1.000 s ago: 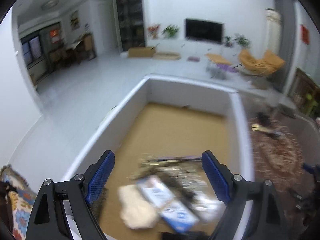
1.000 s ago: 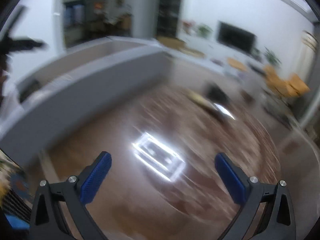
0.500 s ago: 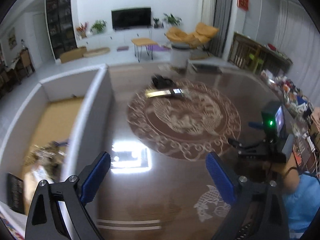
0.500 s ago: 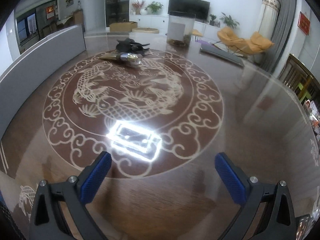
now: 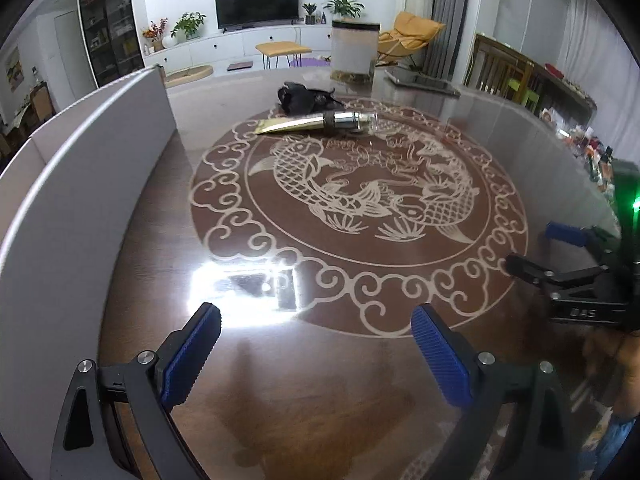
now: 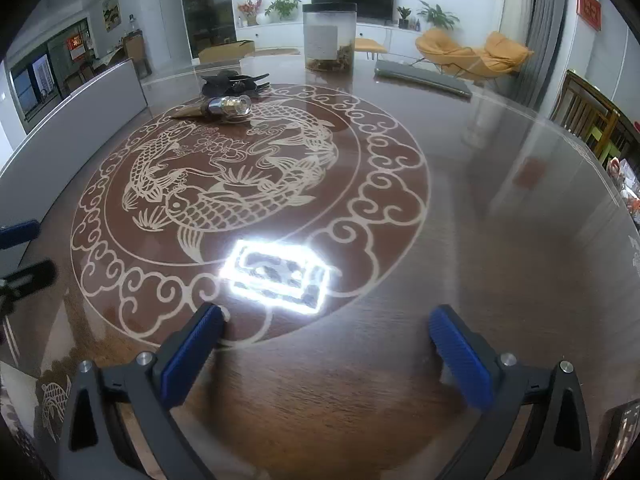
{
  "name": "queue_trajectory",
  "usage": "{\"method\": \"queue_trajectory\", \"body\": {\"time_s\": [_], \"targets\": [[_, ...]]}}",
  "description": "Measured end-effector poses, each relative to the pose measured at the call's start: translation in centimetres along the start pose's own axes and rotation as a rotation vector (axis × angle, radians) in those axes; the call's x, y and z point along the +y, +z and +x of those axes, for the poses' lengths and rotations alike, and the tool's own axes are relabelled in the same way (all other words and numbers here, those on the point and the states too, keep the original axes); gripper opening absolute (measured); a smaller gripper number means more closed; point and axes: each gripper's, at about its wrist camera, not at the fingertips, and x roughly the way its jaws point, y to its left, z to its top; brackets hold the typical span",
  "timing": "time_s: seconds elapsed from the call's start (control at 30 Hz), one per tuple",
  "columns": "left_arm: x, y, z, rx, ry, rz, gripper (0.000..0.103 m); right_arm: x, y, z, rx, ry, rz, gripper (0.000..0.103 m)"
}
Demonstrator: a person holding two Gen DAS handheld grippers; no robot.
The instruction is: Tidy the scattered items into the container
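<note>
1. My left gripper (image 5: pixel 316 344) hangs over the glossy brown surface (image 5: pixel 320 380), jaws wide apart with nothing between them.
2. My right gripper (image 6: pixel 326 346) is the same: jaws spread, empty, tilted down at the surface with only the lamp glare ahead of it.
3. The container (image 5: pixel 80 184), a grey-walled box, runs along the left side of the surface in both views, closer to my left gripper.
4. Two loose items remain at the far edge of the fish medallion (image 5: pixel 360 208): a gold tube (image 5: pixel 316 123) with a shiny cap, and a black bundle (image 5: pixel 304 98) just behind it, touching or nearly so.
5. The tube lies well ahead of both sets of jaws, across the medallion. In the left view its long axis runs crosswise, flat end toward the container, cap pointing away.
6. In the right view the tube is foreshortened, cap end toward me, so a grip from there would meet it nearly end-on.
7. I judge the left gripper better placed: it faces the tube's side and can span its width.
8. The black bundle may be a hair clip or a cloth; I cannot tell at this range.
</note>
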Motion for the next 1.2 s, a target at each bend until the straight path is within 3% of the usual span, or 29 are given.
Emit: {"method": "queue_trajectory", "body": {"time_s": [0.33,0.47,0.57,1.2], "targets": [[-0.6,0.0,2.5,0.041,-0.008,-0.010,0.097,0.0,0.0,0.0,0.000,0.000,0.000,0.103],[-0.9,-0.1,2.7,0.032,0.009,0.015,0.097,0.0,0.0,0.0,0.000,-0.001,0.001,0.103],[-1.1,-0.5,2.8,0.015,0.004,0.031,0.103,0.0,0.0,0.0,0.000,-0.001,0.001,0.103],[-0.9,-0.8,2.7,-0.007,0.006,0.025,0.103,0.0,0.0,0.0,0.001,-0.001,0.002,0.103]]}}
